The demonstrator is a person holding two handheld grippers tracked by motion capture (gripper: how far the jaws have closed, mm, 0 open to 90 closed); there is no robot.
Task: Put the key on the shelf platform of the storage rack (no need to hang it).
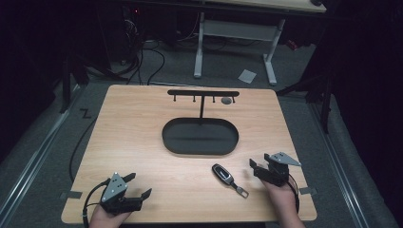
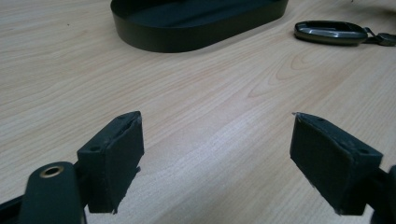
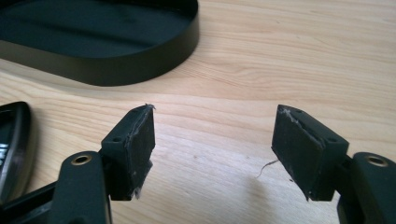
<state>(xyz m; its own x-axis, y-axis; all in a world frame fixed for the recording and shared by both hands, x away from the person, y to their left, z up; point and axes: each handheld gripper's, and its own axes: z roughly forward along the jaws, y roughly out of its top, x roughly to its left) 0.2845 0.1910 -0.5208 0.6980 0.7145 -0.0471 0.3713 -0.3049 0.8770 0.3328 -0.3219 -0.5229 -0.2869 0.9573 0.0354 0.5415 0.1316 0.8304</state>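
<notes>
resting low, both grippers' fingers (image 2: 119, 161) apart

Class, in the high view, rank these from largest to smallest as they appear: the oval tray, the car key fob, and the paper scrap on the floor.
1. oval tray
2. car key fob
3. paper scrap, though it lies farther from the camera, so its place below the fob is unsure.

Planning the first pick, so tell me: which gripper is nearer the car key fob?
Right. The right gripper sits just right of the car key fob; the left gripper is far off by the table's near-left corner.
</notes>
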